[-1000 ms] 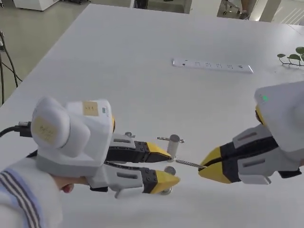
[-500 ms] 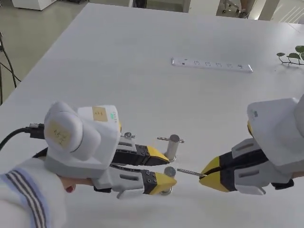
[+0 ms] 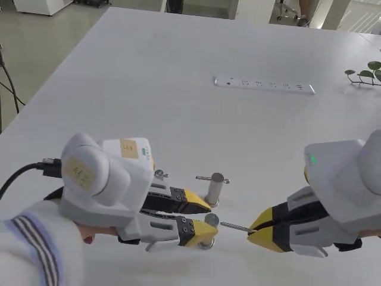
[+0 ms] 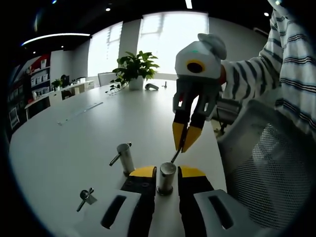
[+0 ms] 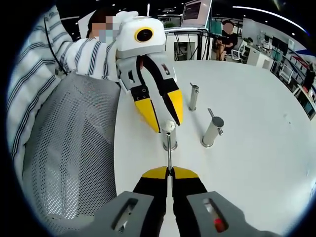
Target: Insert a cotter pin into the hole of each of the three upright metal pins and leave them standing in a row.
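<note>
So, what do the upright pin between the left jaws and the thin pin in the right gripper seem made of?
Upright pin: apparently steel, bright silver with a soft sheen on its rounded side. Cotter pin: probably steel wire, thin, grey, slightly shiny.

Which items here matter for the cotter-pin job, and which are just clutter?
Job: near pin, in the left gripper; cotter pin, in the right gripper; middle pin, already cottered; far pin.
Lying about: power strip; plant sprig; potted plant; mesh chair.
</note>
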`<state>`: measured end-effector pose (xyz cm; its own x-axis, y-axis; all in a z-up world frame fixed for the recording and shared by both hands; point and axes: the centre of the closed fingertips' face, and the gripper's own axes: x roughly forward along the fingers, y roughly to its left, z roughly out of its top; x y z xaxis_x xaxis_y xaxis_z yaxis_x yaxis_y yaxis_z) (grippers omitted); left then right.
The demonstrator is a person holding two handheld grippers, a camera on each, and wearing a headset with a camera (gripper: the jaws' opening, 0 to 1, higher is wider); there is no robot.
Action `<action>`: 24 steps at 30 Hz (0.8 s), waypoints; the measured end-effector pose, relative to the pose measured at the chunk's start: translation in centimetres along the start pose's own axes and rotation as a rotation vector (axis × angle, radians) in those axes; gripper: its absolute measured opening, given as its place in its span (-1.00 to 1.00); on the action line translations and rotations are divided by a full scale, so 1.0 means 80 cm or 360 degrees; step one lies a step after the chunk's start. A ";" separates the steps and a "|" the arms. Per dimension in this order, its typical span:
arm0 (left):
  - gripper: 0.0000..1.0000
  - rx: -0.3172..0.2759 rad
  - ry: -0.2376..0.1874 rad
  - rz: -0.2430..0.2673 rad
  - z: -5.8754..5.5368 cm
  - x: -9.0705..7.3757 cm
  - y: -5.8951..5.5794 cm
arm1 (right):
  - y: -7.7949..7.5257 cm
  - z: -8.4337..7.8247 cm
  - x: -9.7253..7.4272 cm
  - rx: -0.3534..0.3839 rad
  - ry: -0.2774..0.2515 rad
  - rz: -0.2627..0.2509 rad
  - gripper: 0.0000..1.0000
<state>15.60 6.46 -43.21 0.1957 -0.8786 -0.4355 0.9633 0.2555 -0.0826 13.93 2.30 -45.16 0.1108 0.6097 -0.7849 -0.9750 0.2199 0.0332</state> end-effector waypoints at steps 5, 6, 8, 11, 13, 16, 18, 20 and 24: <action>-0.79 -0.0001 -0.0001 -0.0020 0.001 0.000 0.000 | -0.001 0.000 0.000 -0.0009 0.0008 0.0006 -1.00; -0.80 -0.0002 -0.0002 -0.0024 0.001 0.000 0.000 | -0.001 0.000 0.000 -0.0011 0.0010 0.0007 -1.00; -0.80 0.0002 0.0000 -0.0027 0.000 0.001 0.000 | -0.001 0.001 0.001 -0.0014 0.0011 0.0013 -1.00; -0.81 0.0009 0.0002 -0.0030 0.001 0.001 0.000 | -0.001 0.001 0.002 -0.0028 0.0019 0.0014 -1.00; -0.81 0.0010 0.0002 -0.0031 0.001 0.001 0.000 | 0.000 0.002 0.002 -0.0030 0.0019 0.0018 -1.00; -0.81 0.0003 0.0003 -0.0031 0.000 0.001 -0.001 | 0.001 0.002 0.003 -0.0040 0.0028 0.0024 -1.00; -0.81 0.0002 0.0001 -0.0031 0.000 0.001 -0.001 | 0.002 0.004 0.004 -0.0046 0.0026 0.0029 -1.00; -0.81 -0.0002 0.0000 -0.0031 0.000 0.001 -0.001 | 0.002 0.006 0.005 -0.0049 0.0025 0.0031 -1.00; -0.81 -0.0004 0.0002 -0.0027 0.000 0.000 -0.002 | 0.002 0.009 0.009 -0.0068 0.0027 0.0034 -1.00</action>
<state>15.49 6.39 -43.20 0.1791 -0.8822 -0.4354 0.9659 0.2418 -0.0925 14.00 3.33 -45.24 0.0867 0.6009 -0.7946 -0.9844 0.1740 0.0241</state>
